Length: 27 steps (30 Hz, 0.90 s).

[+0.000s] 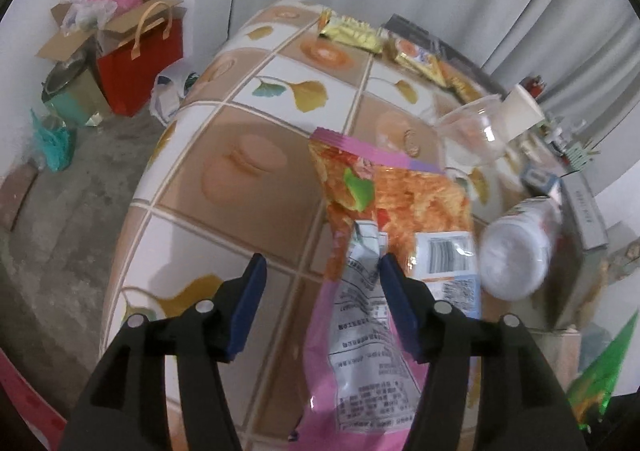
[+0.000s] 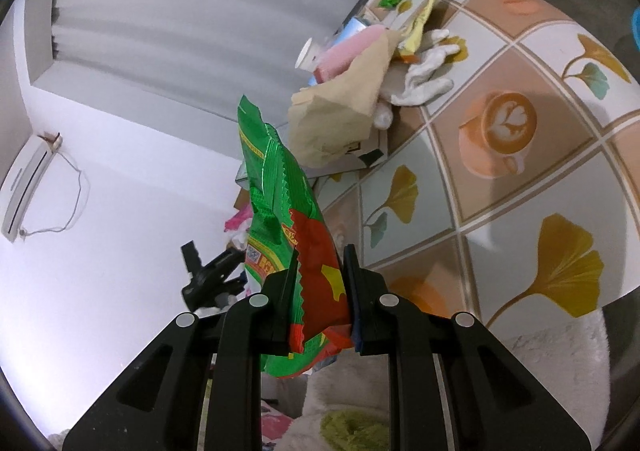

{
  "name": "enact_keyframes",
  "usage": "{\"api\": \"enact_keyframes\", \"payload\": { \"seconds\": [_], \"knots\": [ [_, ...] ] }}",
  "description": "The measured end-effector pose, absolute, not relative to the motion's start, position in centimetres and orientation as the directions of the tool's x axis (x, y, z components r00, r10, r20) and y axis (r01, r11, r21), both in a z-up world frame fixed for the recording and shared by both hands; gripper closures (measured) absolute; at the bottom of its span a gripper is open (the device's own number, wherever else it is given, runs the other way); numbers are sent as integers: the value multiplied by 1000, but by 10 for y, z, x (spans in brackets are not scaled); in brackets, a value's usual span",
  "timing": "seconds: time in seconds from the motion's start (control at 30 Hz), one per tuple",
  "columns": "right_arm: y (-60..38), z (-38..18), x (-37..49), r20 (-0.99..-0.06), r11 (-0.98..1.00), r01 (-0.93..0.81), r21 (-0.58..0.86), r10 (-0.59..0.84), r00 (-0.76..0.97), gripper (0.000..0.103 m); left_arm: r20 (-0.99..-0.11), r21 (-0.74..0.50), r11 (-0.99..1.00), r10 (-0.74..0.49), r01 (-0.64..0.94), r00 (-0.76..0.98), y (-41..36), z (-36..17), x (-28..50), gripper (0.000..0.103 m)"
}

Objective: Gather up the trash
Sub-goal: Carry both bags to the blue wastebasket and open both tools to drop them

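**Green wrapper gripped, pink bag let go**

Nearest the lens, the right claw [image 2: 320, 291] is seen clamped on a green and red snack wrapper [image 2: 276, 187], which is held up clear of the bench [image 2: 520, 155]. The left claw [image 1: 322, 283] is spread well apart above the tiled cloth; the pink and orange chip bag [image 1: 384, 219] is brushed by one blue pad only and is not pinched. Beside it, a white bottle [image 1: 516, 255] is blurred. Further off, a clear cup [image 1: 472, 131] and yellow packets [image 1: 352, 33] are left lying. The collecting step is judged midway: no bin is shown, so one must be found, and more litter then fetched.
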State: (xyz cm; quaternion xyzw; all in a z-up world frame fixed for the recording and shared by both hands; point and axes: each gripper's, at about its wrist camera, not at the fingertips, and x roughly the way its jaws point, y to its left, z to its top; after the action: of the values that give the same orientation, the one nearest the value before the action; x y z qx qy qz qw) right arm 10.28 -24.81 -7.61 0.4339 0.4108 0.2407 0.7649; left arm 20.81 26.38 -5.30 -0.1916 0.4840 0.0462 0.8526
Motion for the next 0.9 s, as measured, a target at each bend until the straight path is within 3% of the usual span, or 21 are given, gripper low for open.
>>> {"api": "enact_keyframes", "payload": {
  "seconds": [0.07,0.2,0.4,0.73,0.9],
  "knots": [
    [-250,-78,103,-422,507,-9,862,726,543,85,-840,-251,934,-79,-255,537,260,-52,209,49],
    [-250,-79,98,-424,505,-6,863,731,535,85,-836,-236,942,-73,-237,543,258,-52,208,73],
    [-245,-81,103,-422,502,-1,865,728,539,85,-820,-219,948,-50,-232,570,255,-45,198,86],
    [-248,-72,100,-360,466,-62,883,755,548,85,-728,-273,931,-34,-244,685,256,14,125,89],
    [-271,-57,91,-307,443,-97,891,745,592,85,-618,-287,952,-96,-111,780,217,74,95,89]
  ]
}}
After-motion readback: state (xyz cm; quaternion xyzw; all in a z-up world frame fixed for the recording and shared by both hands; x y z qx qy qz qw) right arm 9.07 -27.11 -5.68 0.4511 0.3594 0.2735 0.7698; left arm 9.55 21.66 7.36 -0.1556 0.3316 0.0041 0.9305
